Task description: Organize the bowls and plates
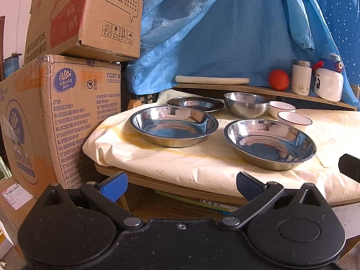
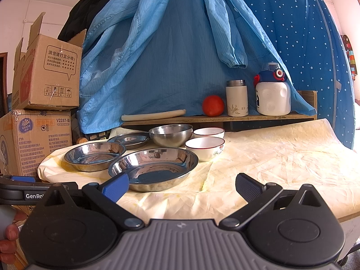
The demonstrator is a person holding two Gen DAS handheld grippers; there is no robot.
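Three steel plates sit on the paper-covered table: a near-right one point(image 1: 270, 144) point(image 2: 153, 168), a near-left one point(image 1: 173, 126) point(image 2: 94, 155), and a shallower far one point(image 1: 194, 103) point(image 2: 129, 139). A steel bowl point(image 1: 246, 104) point(image 2: 171, 135) stands behind them. Two white bowls with red rims stand to its right, a far one point(image 1: 281, 108) point(image 2: 208, 132) and a nearer one point(image 1: 293, 118) point(image 2: 205, 147). My left gripper point(image 1: 181, 185) is open and empty, off the table's front edge. My right gripper point(image 2: 182, 185) is open and empty, its left finger just before the near-right plate.
Stacked cardboard boxes point(image 1: 60, 112) point(image 2: 36, 139) stand left of the table point(image 1: 157, 184). A back shelf point(image 2: 213, 118) holds a rolling pin point(image 2: 153, 114), a tomato point(image 2: 212, 105), a white flask point(image 2: 236, 97) and a white bottle point(image 2: 272, 92). Blue cloth point(image 2: 168, 56) hangs behind. The left gripper's body point(image 2: 13, 191) shows at the right view's left edge.
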